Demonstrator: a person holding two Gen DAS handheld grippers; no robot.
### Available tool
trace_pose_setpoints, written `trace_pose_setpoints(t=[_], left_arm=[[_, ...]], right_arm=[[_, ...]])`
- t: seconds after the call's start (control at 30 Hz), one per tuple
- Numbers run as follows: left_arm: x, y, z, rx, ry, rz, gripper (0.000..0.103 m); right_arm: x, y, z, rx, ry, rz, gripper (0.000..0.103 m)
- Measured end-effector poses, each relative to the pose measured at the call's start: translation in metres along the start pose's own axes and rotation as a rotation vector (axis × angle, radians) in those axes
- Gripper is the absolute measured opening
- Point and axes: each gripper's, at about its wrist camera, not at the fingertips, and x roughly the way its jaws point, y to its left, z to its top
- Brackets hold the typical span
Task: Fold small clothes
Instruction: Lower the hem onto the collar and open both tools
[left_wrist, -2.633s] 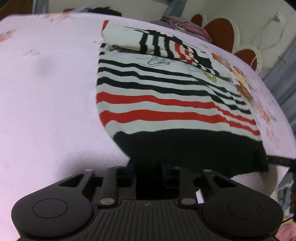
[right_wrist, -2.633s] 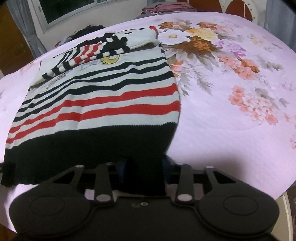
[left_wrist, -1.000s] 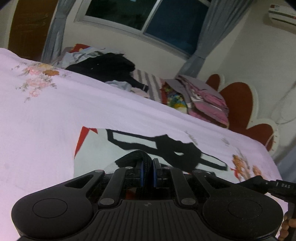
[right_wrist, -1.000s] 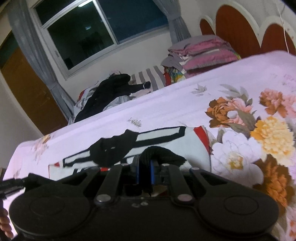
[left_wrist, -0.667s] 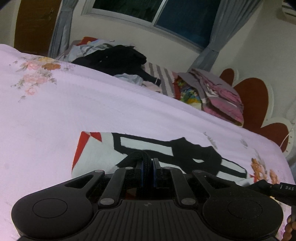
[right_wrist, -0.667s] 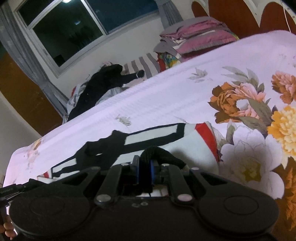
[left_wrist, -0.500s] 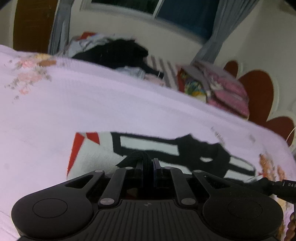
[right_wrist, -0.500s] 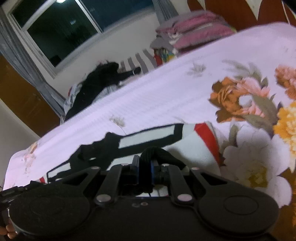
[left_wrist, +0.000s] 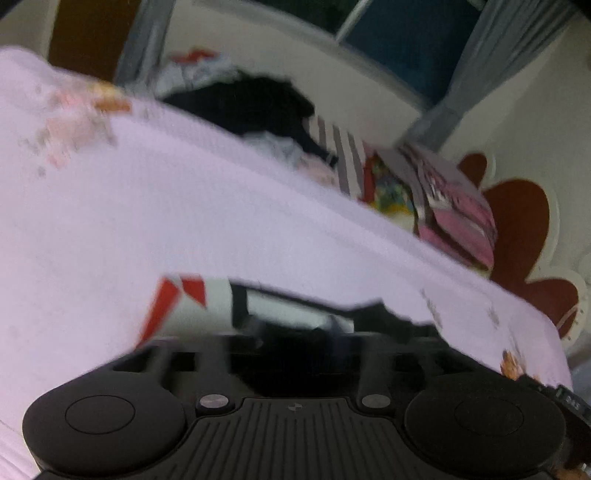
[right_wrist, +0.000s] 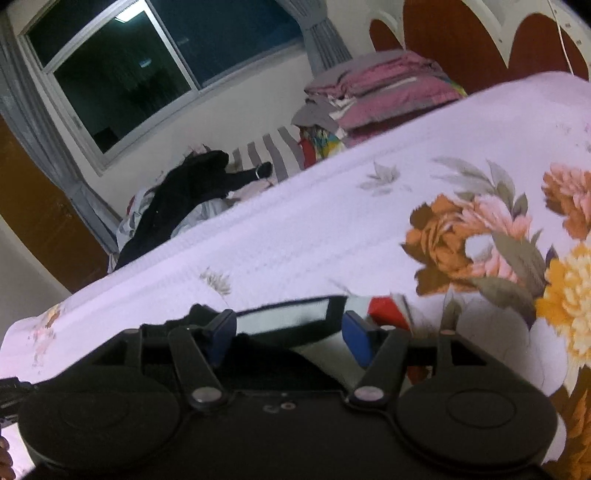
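Note:
The striped sweater, white with black and red bands, lies folded on the pink floral bed sheet (left_wrist: 184, 221). In the left wrist view its far edge (left_wrist: 295, 312) shows just beyond my left gripper (left_wrist: 299, 332); the view is blurred, and the blue fingers look spread with nothing between them. In the right wrist view the sweater's edge (right_wrist: 288, 314) lies between and under the spread blue fingers of my right gripper (right_wrist: 290, 332), which is open and empty. The black hem sits low, mostly hidden by the gripper bodies.
Beyond the bed's far edge lies a heap of dark and striped clothes (right_wrist: 195, 184) and a stack of folded pink and grey bedding (right_wrist: 380, 92). A window with grey curtains (right_wrist: 147, 74) and a red-and-white headboard (left_wrist: 524, 236) stand behind.
Both grippers carried the sweater's black hem up over the garment toward its far end, then opened and let it go. The left view is now motion-blurred.

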Motion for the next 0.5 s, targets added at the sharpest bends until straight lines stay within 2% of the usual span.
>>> trace_pose_setpoints(t=[0.03, 0.1, 0.2, 0.37, 0.4, 0.43, 0.5], left_arm=[[-0.005, -0.001, 0.002, 0.005, -0.028, -0.006, 0.07], [-0.01, -0.004, 0.002, 0.06, -0.045, 0.005, 0.07], [-0.005, -0.007, -0.007, 0.15, -0.013, 0.044, 0.07], [0.012, -0.005, -0.028, 0.206, 0.06, 0.079, 0.07], [0.014, -0.005, -0.032, 0.223, 0.057, 0.096, 0.067], [0.015, -0.006, -0.036, 0.241, 0.052, 0.111, 0.056], [0.015, -0.006, -0.041, 0.262, 0.04, 0.139, 0.048]], right_arm=[[0.0, 0.001, 0.0, -0.005, -0.003, -0.002, 0.063], [0.002, 0.001, -0.002, -0.023, 0.017, 0.005, 0.062], [0.009, 0.001, -0.006, -0.046, 0.046, -0.016, 0.06], [0.022, 0.003, -0.015, -0.077, 0.097, -0.031, 0.055], [0.023, 0.005, -0.016, -0.088, 0.101, -0.036, 0.052], [0.025, 0.007, -0.017, -0.104, 0.105, -0.041, 0.048], [0.029, 0.011, -0.018, -0.137, 0.114, -0.05, 0.041]])
